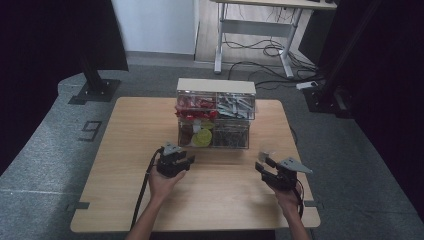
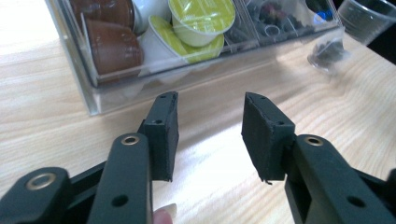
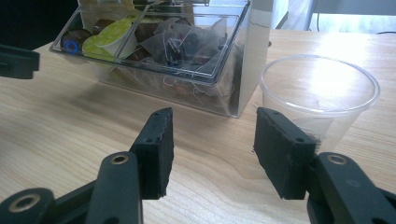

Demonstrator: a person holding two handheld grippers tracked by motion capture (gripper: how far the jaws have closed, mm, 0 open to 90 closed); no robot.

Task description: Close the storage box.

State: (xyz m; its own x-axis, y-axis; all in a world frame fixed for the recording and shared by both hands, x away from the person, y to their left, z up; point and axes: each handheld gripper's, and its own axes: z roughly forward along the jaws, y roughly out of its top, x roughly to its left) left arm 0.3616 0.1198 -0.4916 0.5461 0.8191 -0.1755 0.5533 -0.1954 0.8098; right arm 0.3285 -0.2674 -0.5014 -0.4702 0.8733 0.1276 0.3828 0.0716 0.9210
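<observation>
A clear drawer organizer (image 1: 215, 107) stands at the table's middle back. Its lower left drawer (image 2: 93, 93) holds green-lidded capsules (image 2: 201, 16) and brown capsules (image 2: 112, 46); the lower right drawer (image 3: 159, 51) holds tea bags. My left gripper (image 2: 210, 121) is open just in front of the capsule drawer, nothing between its pads. My right gripper (image 3: 212, 140) is open above bare wood. A clear plastic cup (image 3: 317, 98) stands just beyond its right pad, not gripped. From above, the left gripper (image 1: 176, 152) and right gripper (image 1: 264, 164) sit side by side before the organizer.
A small tea bag (image 2: 329, 51) lies on the wooden table (image 1: 125, 165) beside the cup (image 2: 369, 16). The upper drawers hold red items (image 1: 195, 105) and grey packets (image 1: 235, 105). Black stands and a desk frame lie beyond the table on the floor.
</observation>
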